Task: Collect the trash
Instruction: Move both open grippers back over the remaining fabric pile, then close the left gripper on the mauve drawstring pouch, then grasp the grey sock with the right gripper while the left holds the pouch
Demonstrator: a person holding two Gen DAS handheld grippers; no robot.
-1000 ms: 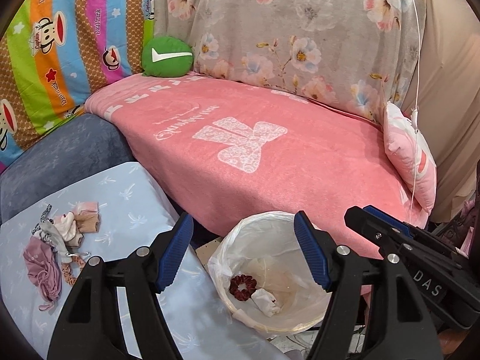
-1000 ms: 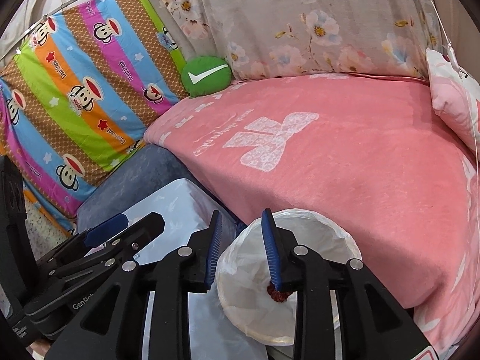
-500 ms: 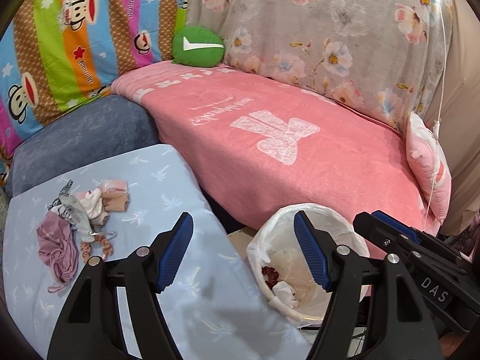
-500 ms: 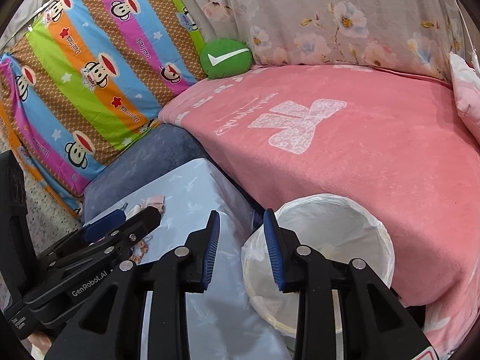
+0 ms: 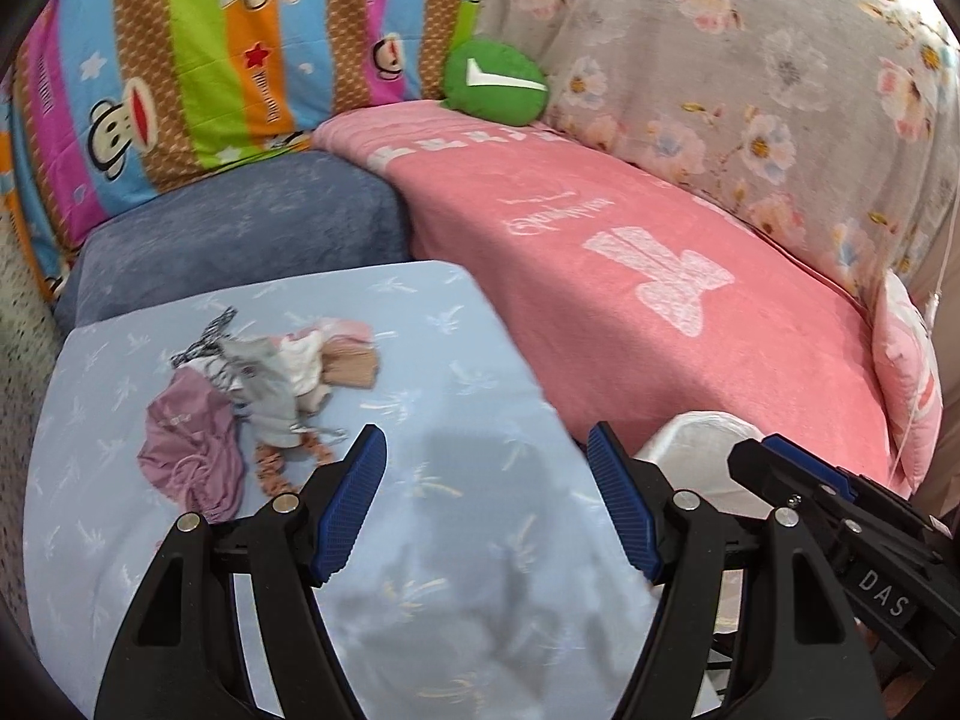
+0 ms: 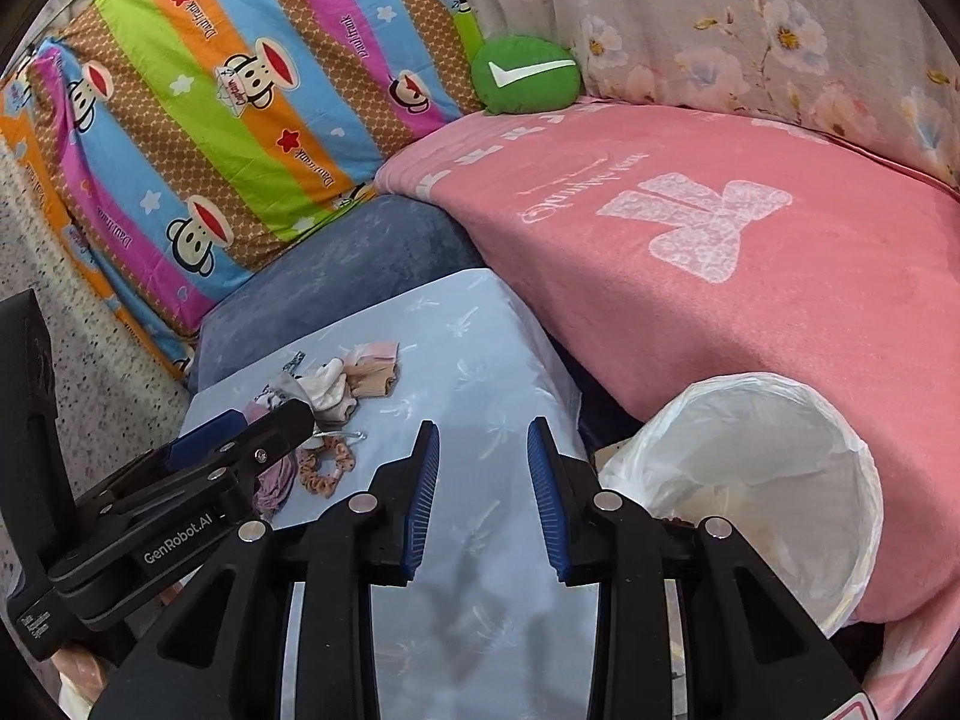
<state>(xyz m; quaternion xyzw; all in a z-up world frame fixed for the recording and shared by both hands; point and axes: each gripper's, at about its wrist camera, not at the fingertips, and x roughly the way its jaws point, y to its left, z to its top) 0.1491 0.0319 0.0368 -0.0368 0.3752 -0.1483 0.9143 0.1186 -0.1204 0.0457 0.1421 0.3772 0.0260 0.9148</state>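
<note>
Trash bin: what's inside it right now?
The trash bin shows a white liner and a dark red bit at the bottom by the right gripper; the gripper's body covers the rest.

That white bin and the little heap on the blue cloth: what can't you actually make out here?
- White bin: in the right wrist view its bottom sits behind the right gripper; in the left wrist view only a sliver of rim shows.
- Heap: tangled and overlapping; single pieces blur together.
- Purple cloth: in the right wrist view mostly behind the left gripper.
</note>
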